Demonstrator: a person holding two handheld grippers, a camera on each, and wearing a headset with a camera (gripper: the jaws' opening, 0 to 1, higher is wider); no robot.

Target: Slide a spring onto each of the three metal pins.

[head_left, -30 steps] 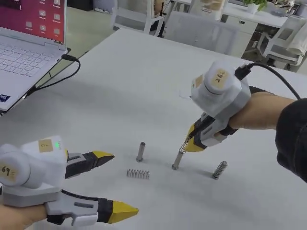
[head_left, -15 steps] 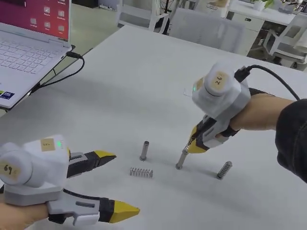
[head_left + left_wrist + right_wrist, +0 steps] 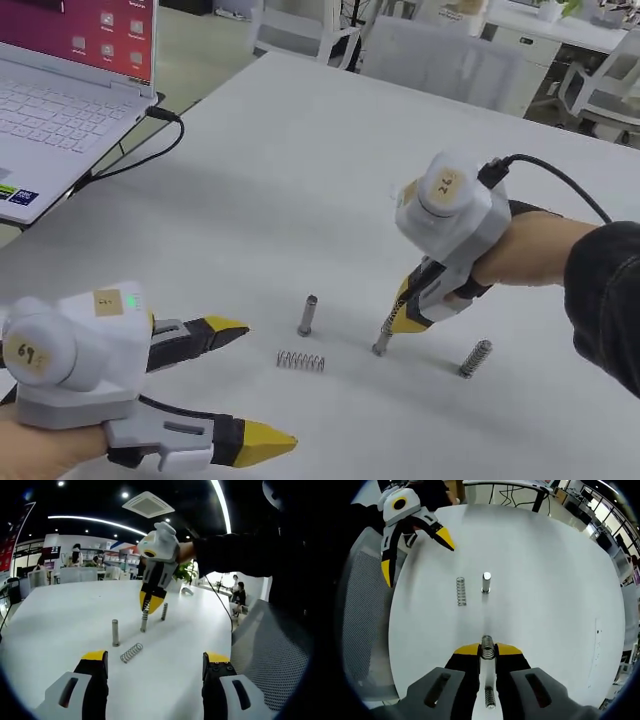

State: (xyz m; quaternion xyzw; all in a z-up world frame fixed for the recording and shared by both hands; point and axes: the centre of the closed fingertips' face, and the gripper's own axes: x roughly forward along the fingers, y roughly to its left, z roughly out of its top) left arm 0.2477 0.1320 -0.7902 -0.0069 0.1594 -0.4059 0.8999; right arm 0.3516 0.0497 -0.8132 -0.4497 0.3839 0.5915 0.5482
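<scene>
Springs [image 3: 300, 360] number three (one lying loose), visible pins [image 3: 308, 315] two, one bare.

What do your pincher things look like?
The left gripper and right gripper are white, with black jaws tipped yellow. Round stickers say 69 on the left, 26 on the right. A black cable leaves the right one; that arm wears a dark sleeve.

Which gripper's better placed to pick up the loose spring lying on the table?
Left gripper: open, empty, facing the loose spring. Right gripper is shut on a second spring at the middle pin.
</scene>
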